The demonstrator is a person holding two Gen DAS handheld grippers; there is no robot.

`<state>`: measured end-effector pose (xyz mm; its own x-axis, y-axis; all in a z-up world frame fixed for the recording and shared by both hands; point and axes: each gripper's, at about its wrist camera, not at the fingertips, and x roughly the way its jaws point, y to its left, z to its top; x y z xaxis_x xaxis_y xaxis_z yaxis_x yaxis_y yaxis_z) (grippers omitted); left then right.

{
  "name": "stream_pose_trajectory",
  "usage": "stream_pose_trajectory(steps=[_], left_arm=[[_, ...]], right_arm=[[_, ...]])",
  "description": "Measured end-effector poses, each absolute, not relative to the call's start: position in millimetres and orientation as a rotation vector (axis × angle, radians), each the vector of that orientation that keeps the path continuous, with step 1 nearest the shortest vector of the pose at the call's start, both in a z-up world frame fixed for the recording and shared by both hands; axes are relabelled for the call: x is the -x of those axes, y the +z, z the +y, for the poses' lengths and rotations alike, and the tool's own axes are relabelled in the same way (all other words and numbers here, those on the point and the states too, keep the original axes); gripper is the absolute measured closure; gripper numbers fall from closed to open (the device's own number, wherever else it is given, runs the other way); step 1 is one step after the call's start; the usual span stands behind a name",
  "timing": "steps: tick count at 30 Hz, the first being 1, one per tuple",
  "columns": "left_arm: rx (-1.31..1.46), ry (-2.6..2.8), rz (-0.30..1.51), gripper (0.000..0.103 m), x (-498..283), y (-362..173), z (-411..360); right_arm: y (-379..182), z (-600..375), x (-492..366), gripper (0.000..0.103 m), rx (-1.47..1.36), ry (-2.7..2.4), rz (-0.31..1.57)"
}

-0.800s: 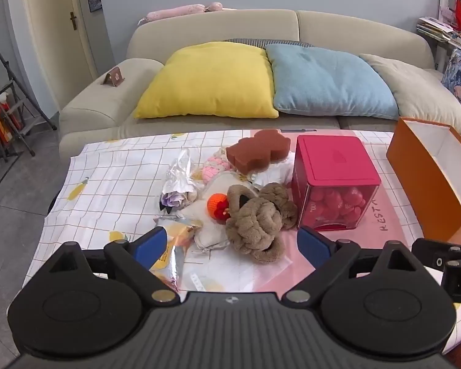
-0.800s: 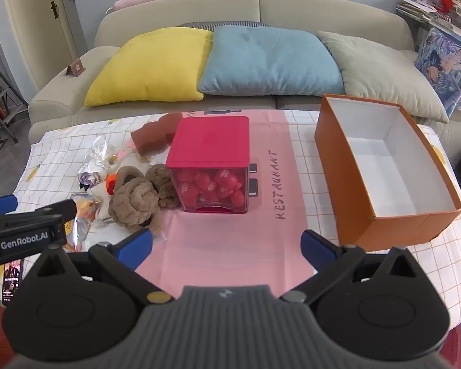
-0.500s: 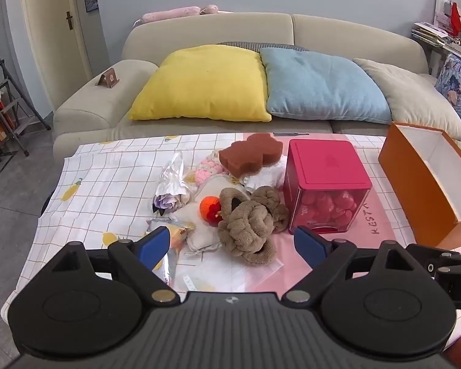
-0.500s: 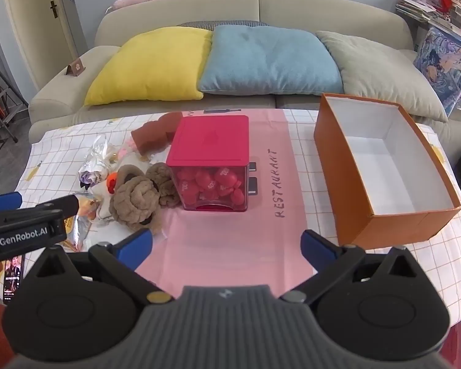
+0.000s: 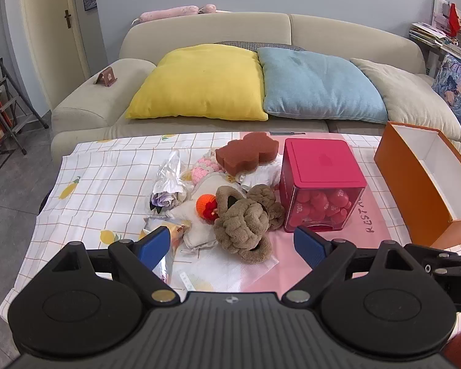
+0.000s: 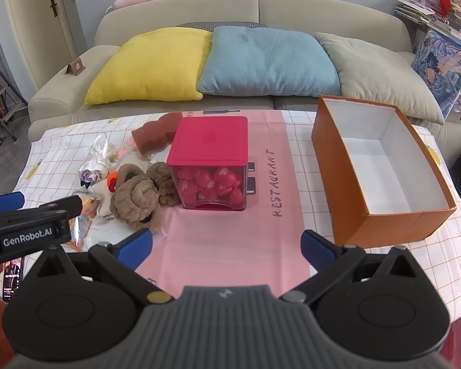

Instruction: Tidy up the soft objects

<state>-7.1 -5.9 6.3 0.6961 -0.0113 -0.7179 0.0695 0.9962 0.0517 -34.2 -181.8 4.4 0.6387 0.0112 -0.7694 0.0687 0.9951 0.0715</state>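
Observation:
A heap of soft things lies on the table left of a red box (image 5: 321,181) (image 6: 210,161): a brown plush knot toy (image 5: 246,221) (image 6: 138,195), a brown sponge (image 5: 247,152) (image 6: 156,133), an orange knitted ball (image 5: 206,206), a pink crochet piece (image 5: 202,170) and a foil-wrapped flower (image 5: 169,181) (image 6: 95,163). My left gripper (image 5: 230,247) is open and empty, held just short of the plush toy. My right gripper (image 6: 226,246) is open and empty over the pink mat (image 6: 230,240). An empty orange box (image 6: 381,172) (image 5: 427,181) stands at the right.
The checked tablecloth (image 5: 107,184) covers the table. A sofa with yellow (image 5: 199,83), blue (image 5: 319,86) and grey cushions stands behind it. A phone (image 6: 12,279) lies near the front left edge. The left gripper's arm (image 6: 24,230) shows in the right wrist view.
My left gripper has drawn back and up from the heap, so the table looks farther away. My right gripper has barely moved. Both stay open.

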Motion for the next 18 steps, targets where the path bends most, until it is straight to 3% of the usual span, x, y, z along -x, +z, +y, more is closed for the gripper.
stream_pose_trajectory(steps=[18], left_arm=[[-0.060, -0.047, 0.822, 0.000, 8.9, 2.5, 0.8]], right_arm=[[8.2, -177.1, 39.6, 0.002, -0.074, -0.036, 0.873]])
